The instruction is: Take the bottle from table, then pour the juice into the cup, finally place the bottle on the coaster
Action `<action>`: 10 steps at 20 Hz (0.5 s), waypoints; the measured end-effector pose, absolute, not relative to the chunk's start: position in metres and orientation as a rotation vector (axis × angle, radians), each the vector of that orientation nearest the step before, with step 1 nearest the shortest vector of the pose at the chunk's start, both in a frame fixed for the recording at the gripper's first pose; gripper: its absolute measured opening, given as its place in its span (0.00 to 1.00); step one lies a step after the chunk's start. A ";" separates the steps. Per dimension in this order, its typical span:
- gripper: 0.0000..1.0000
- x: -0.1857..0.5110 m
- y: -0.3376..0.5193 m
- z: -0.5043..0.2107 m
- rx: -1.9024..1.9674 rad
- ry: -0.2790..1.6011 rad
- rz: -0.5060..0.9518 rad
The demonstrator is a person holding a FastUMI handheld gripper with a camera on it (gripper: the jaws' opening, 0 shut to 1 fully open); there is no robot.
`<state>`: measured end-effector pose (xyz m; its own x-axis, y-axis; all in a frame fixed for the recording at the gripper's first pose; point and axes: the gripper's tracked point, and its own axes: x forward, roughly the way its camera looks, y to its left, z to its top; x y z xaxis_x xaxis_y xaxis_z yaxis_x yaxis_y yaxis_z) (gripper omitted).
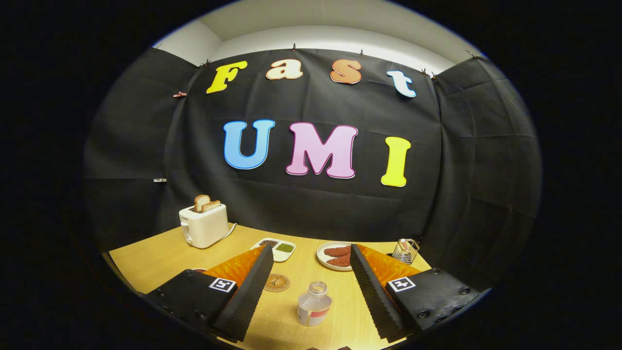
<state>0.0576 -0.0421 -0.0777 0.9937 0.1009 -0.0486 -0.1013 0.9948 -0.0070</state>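
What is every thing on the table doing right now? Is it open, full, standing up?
gripper: open, fingers wide apart, holding nothing
bottle: upright on the table between the fingers, cap off, untouched
coaster: flat on the table, nothing on it
toaster: upright, two bread slices sticking up from its slots
divided dish: filled, dark bits in one part, green in the other
plate: holds reddish pieces
wire holder: upright beyond the right finger

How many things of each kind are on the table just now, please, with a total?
Bottle: 1, standing between the open gripper fingers, untouched
Coaster: 1
Toaster: 1
Plate: 1
Dish: 1
Wire holder: 1
Total: 6
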 end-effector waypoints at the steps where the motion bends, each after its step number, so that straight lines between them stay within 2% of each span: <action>1: 0.97 0.060 -0.043 -0.085 -0.005 0.059 0.103; 10: 0.97 0.080 -0.045 -0.138 0.020 0.103 0.114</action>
